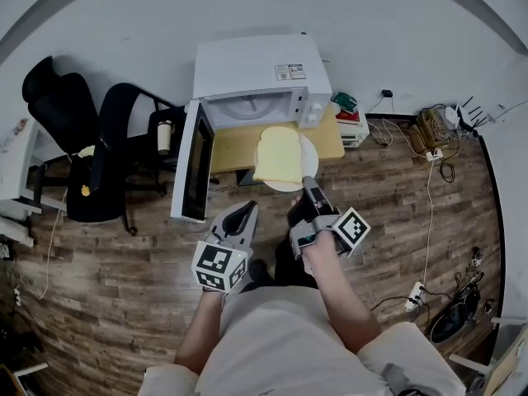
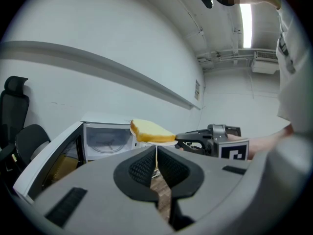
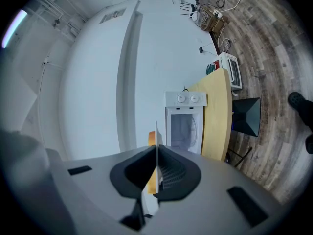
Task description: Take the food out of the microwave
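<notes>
The white microwave [image 1: 256,68] stands on a yellow table [image 1: 235,147], with its door [image 1: 191,172] swung open to the left. My right gripper [image 1: 308,184] is shut on the near rim of a white plate [image 1: 307,151]. It holds the plate in the air in front of the open cavity. A slice of bread [image 1: 276,155] lies on the plate. In the right gripper view the plate's edge [image 3: 156,136] runs between the jaws, the bread [image 3: 152,140] to its left. My left gripper [image 1: 247,211] hangs lower left of the plate, shut on nothing. Its view shows the bread [image 2: 149,129] and the microwave [image 2: 105,138].
Two black office chairs [image 1: 74,139] stand left of the open door. A small white appliance [image 1: 355,122] sits at the table's right end. Cables and a power strip [image 1: 429,130] lie on the wooden floor to the right.
</notes>
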`<state>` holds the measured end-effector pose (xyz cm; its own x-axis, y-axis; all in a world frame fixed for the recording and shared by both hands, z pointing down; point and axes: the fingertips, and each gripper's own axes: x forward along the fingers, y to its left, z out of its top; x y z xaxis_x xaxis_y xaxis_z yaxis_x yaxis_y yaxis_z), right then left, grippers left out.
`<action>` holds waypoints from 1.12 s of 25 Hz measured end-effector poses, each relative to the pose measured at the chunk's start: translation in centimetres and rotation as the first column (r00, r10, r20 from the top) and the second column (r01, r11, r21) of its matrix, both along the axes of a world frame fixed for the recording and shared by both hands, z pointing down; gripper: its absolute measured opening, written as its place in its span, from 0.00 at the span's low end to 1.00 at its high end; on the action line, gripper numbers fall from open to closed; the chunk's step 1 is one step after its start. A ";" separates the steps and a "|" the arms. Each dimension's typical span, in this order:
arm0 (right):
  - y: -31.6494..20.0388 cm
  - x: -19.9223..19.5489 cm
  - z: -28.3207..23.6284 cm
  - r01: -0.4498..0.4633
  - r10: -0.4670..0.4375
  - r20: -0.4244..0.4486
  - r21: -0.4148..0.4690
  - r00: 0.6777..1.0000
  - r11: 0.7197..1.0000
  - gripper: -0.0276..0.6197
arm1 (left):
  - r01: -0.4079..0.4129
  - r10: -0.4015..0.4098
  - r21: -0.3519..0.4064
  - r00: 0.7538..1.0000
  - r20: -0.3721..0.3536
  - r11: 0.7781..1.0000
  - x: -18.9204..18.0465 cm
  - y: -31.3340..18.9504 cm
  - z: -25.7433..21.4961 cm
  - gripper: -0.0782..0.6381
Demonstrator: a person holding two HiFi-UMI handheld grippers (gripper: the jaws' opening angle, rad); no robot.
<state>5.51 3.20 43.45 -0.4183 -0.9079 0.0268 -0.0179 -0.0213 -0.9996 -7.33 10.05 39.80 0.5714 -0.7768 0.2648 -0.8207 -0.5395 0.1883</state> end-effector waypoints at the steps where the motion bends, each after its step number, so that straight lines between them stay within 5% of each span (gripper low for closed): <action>1: 0.0 0.0 0.0 0.001 -0.001 -0.004 0.000 1.000 1.000 0.06 | -0.002 0.002 0.000 1.000 0.000 1.000 0.1 0.0 0.0 0.12; 28: -0.1 0.1 0.2 0.015 -0.015 -0.015 0.004 1.000 1.000 0.06 | -0.001 0.000 -0.007 1.000 -0.001 1.000 0.5 -0.4 0.3 0.12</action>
